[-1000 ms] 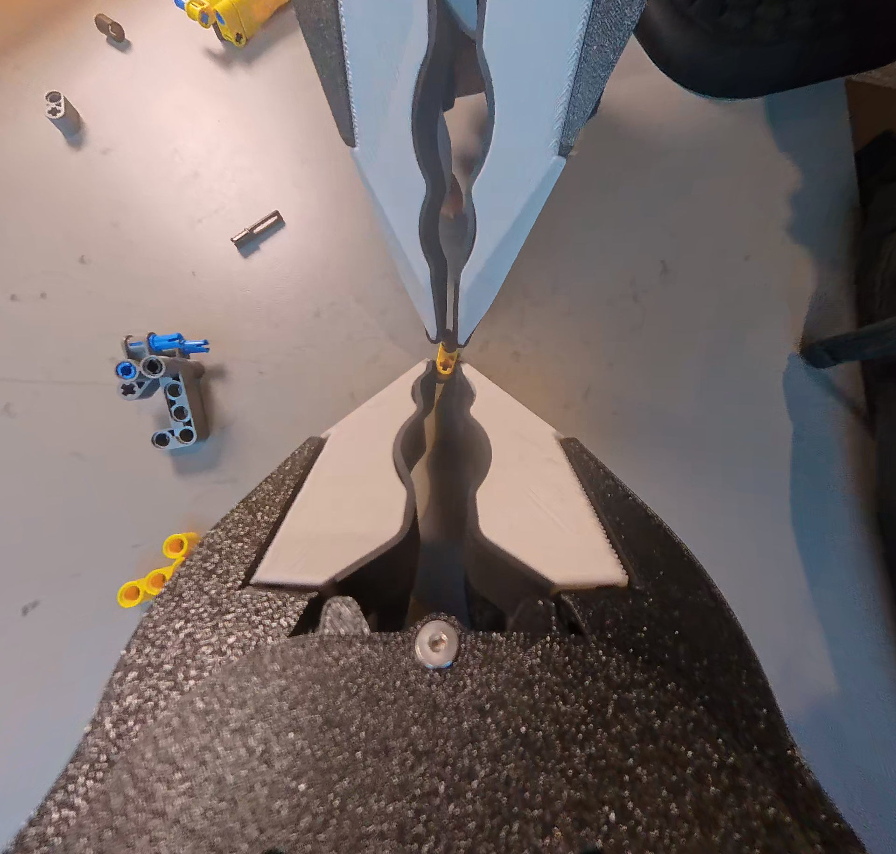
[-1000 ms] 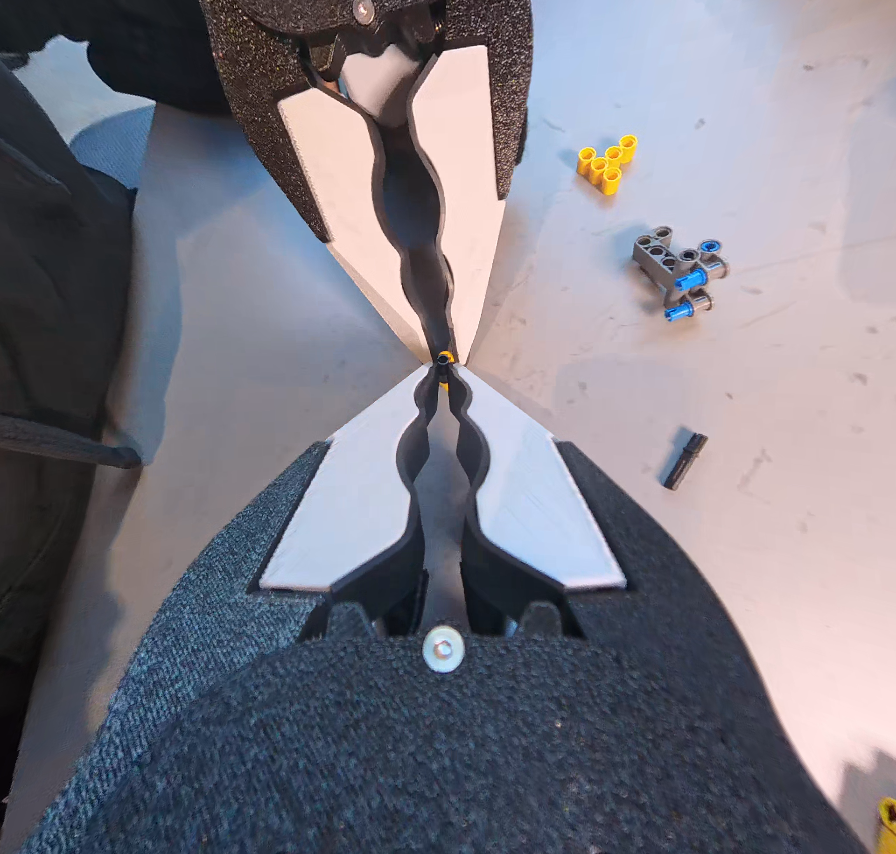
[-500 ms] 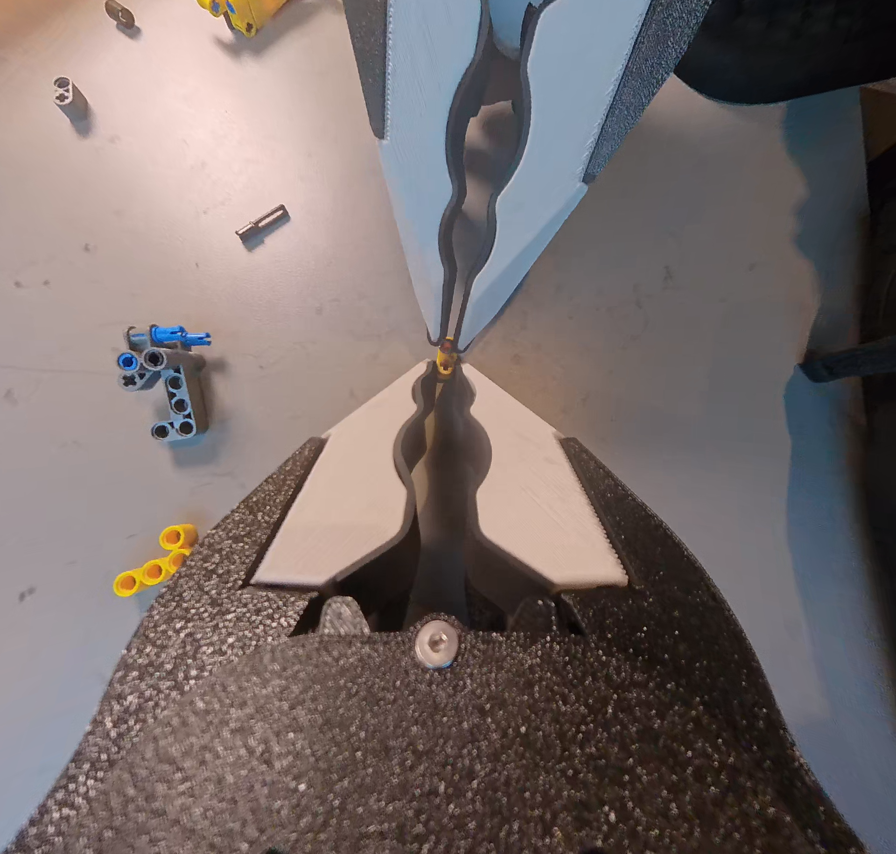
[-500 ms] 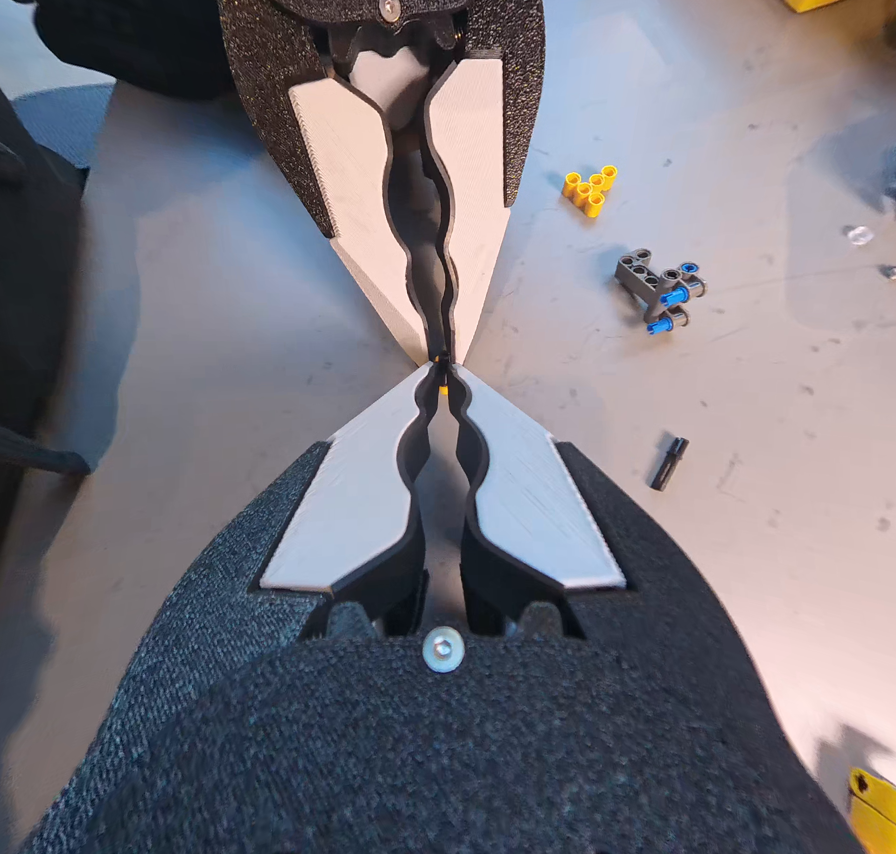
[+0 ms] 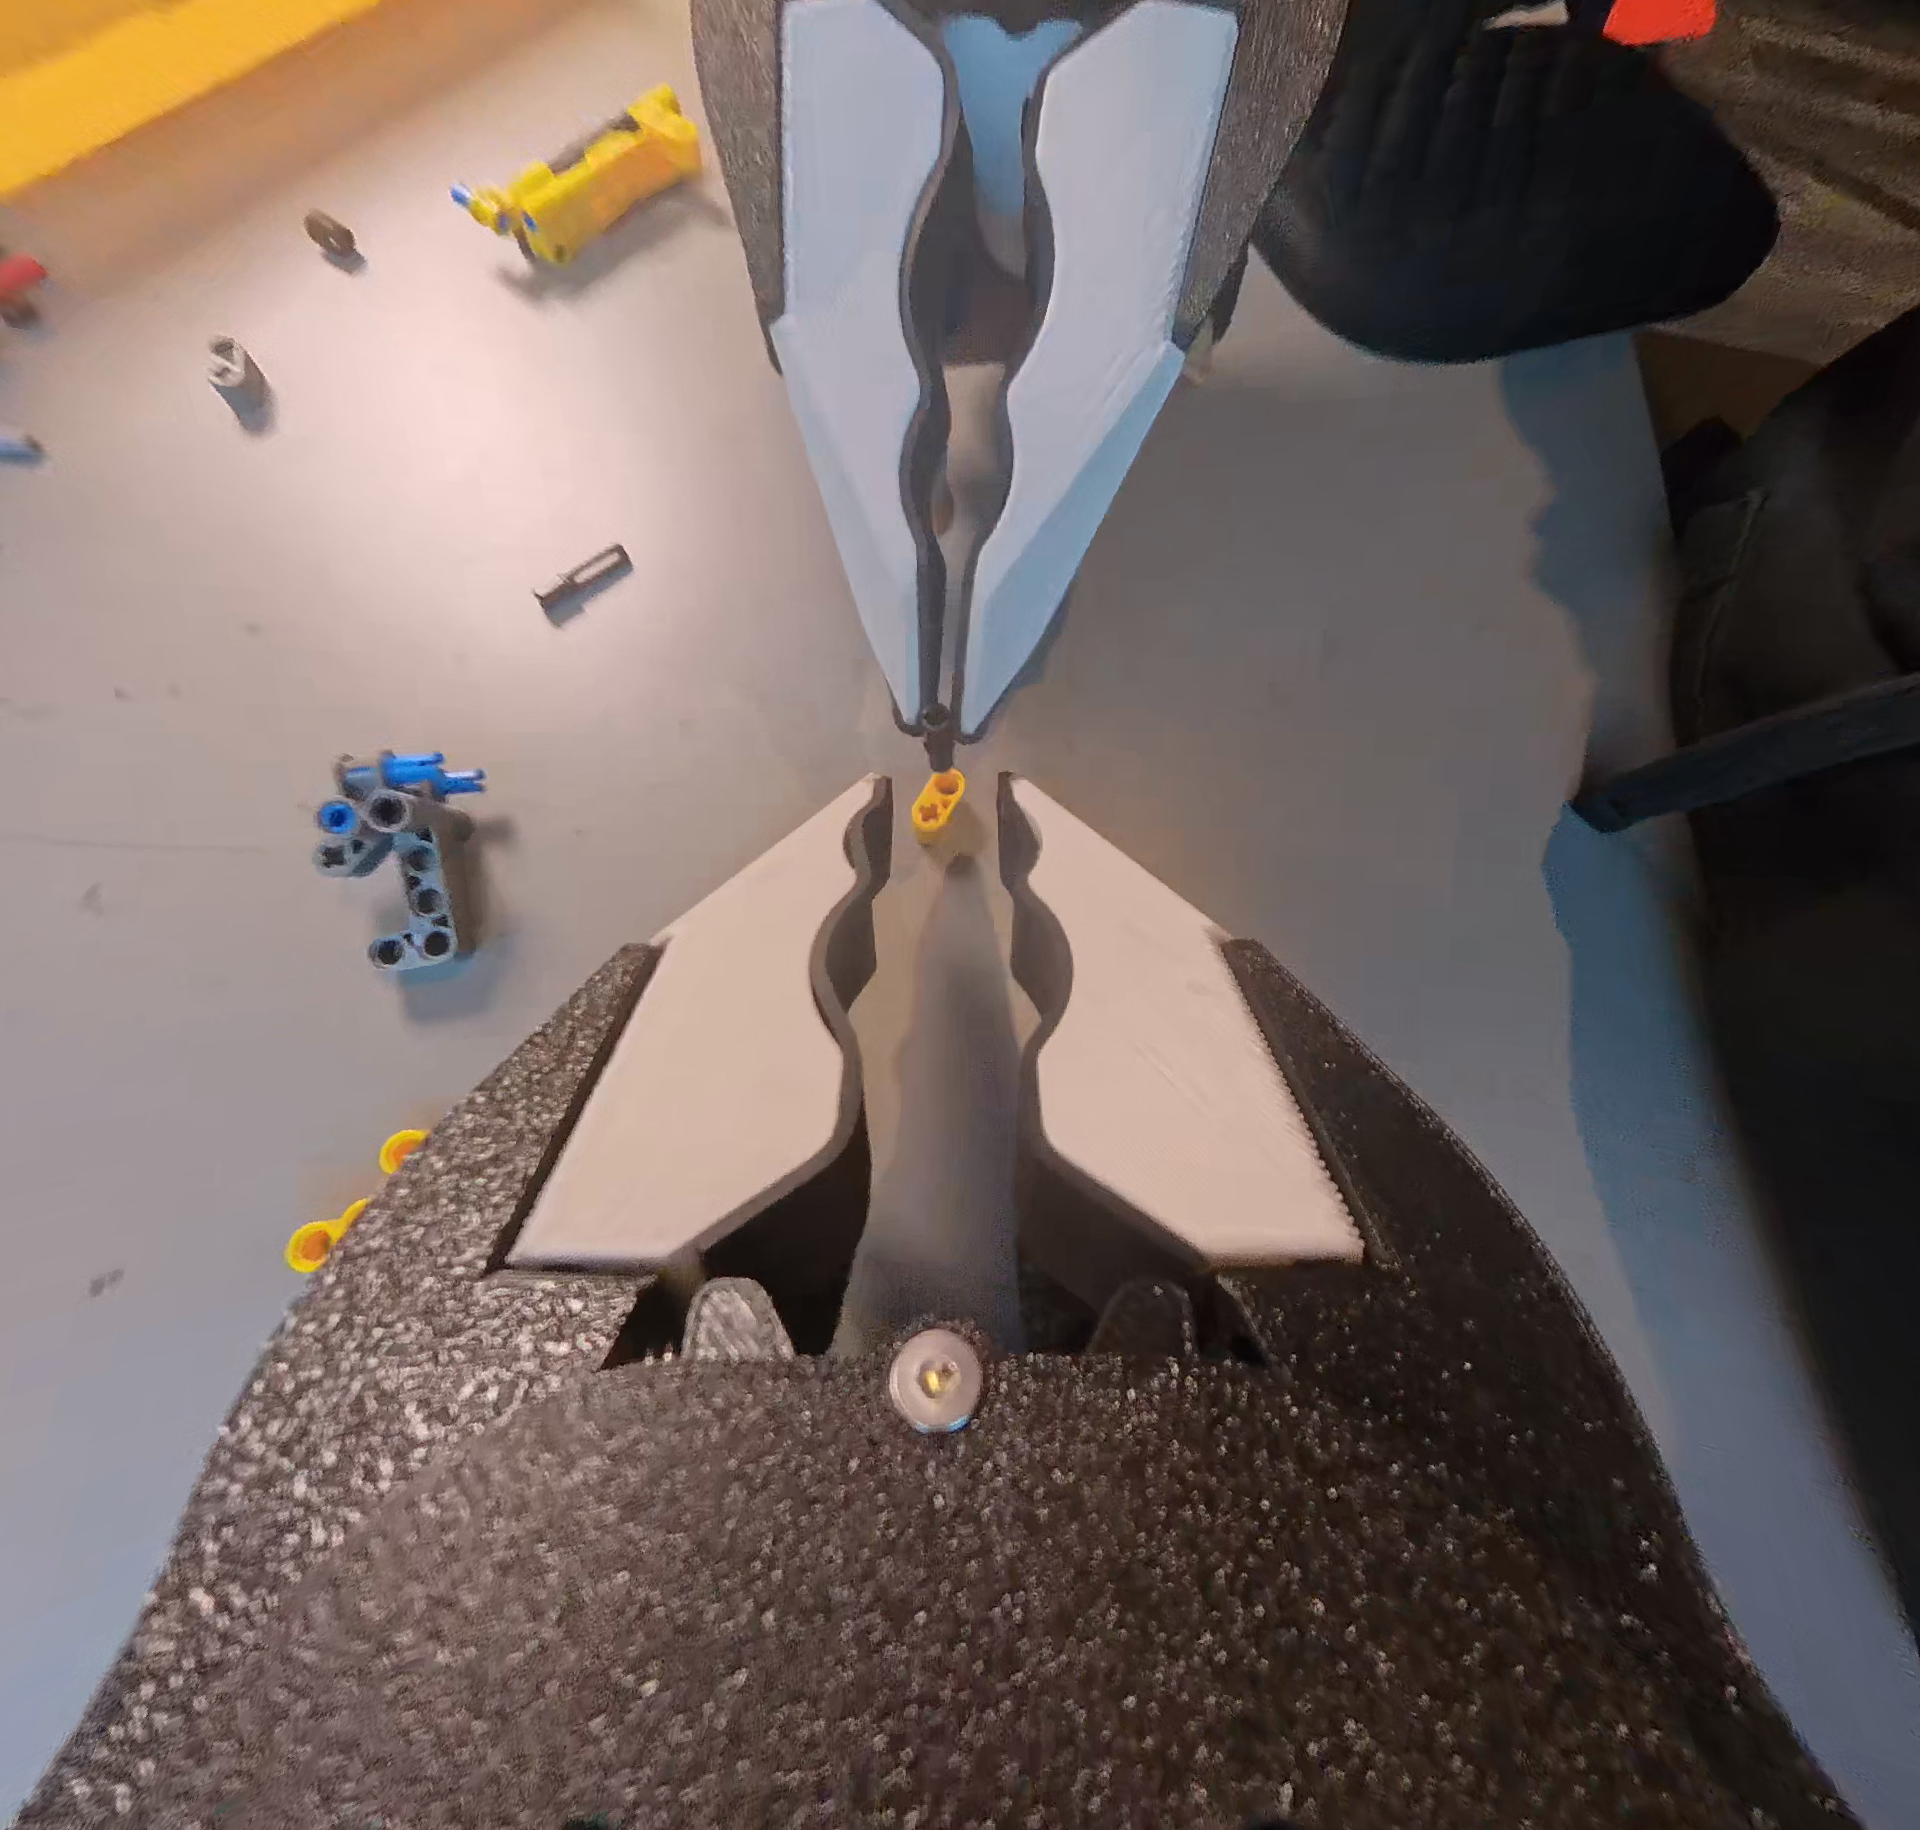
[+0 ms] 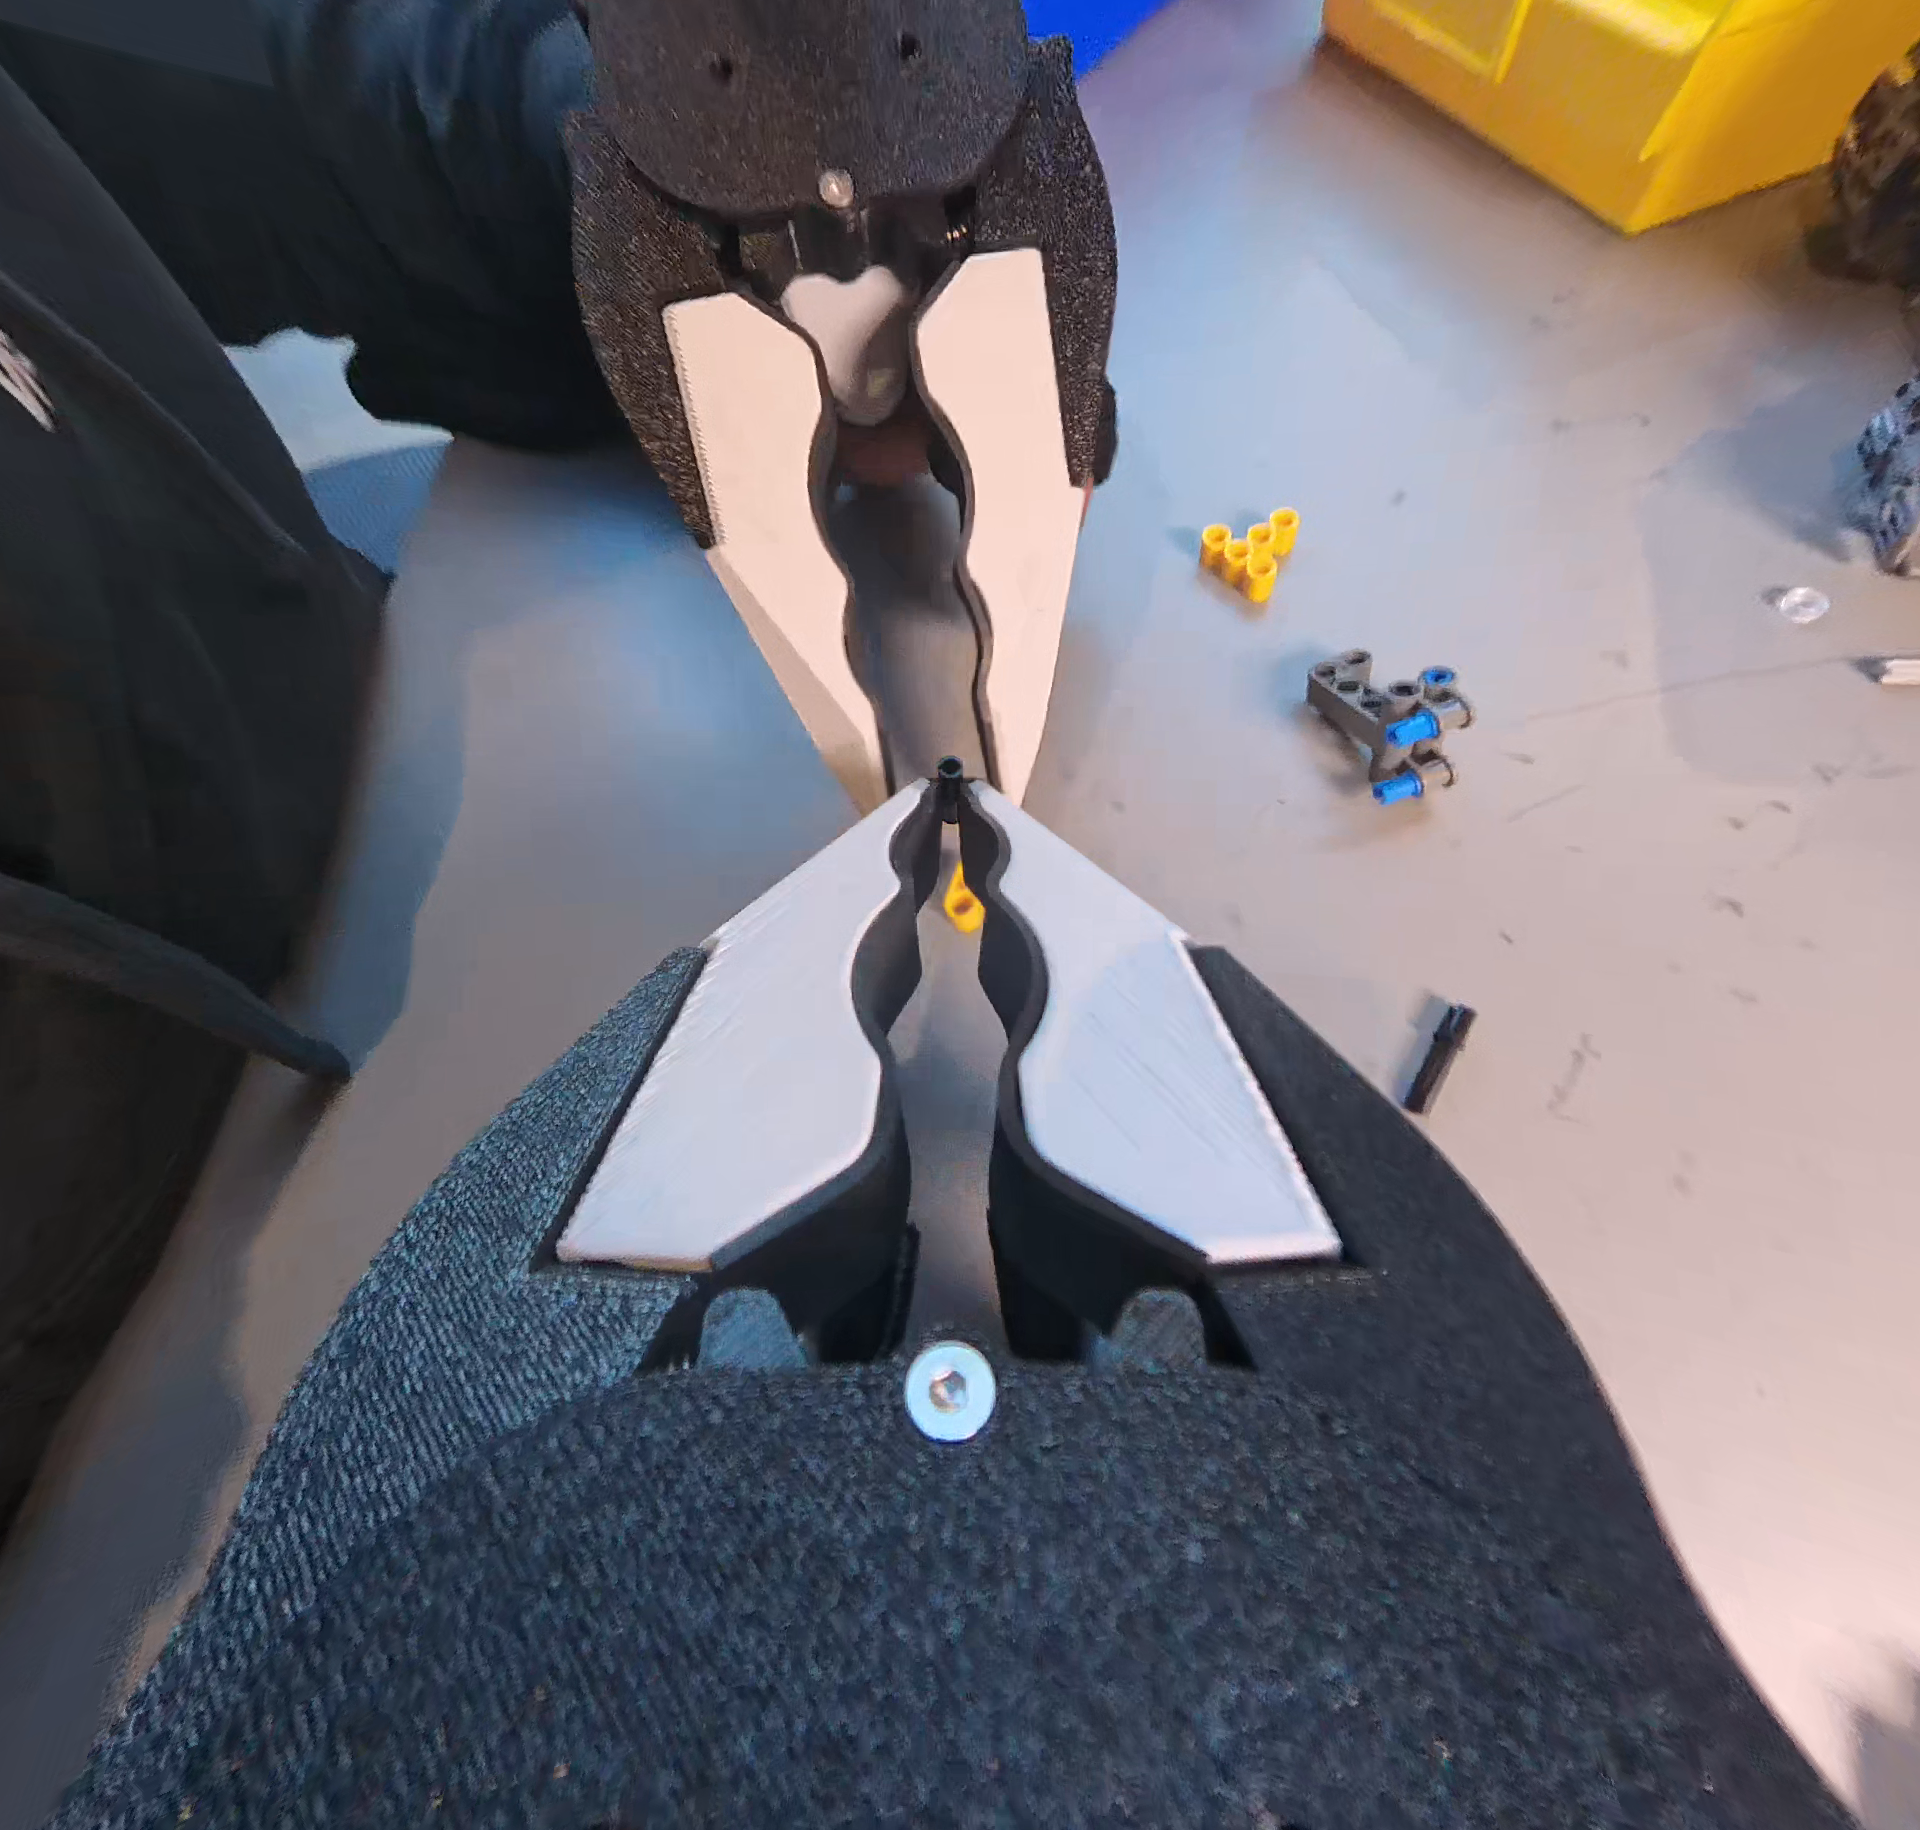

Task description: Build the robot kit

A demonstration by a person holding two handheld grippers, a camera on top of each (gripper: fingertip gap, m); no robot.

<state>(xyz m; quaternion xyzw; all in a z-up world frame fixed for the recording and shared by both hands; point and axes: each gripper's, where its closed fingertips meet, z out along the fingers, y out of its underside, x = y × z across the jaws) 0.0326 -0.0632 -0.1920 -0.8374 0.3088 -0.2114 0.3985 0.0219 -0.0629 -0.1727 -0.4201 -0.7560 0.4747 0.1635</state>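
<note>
Since half a second ago we've opened our left gripper [image 5: 943,793]; the small yellow two-hole plastic connector [image 5: 938,811] it pinched now sits loose between its parted fingertips, apparently down on the grey tabletop [image 5: 1299,700]. Our right gripper [image 6: 945,801] is clamped on a thin black pin [image 6: 947,781], tip poking past the fingers, just far of the connector and apart from it. Left in the left wrist view: a grey angled beam with blue pins [image 5: 407,855], a loose black pin [image 5: 582,573], a yellow block assembly [image 5: 592,175] farther off, and a yellow lug piece [image 5: 348,1209] at the gripper body's edge. Open tabletop to the right runs to the table edge, where dark clothing [image 5: 1787,575] sits.
</note>
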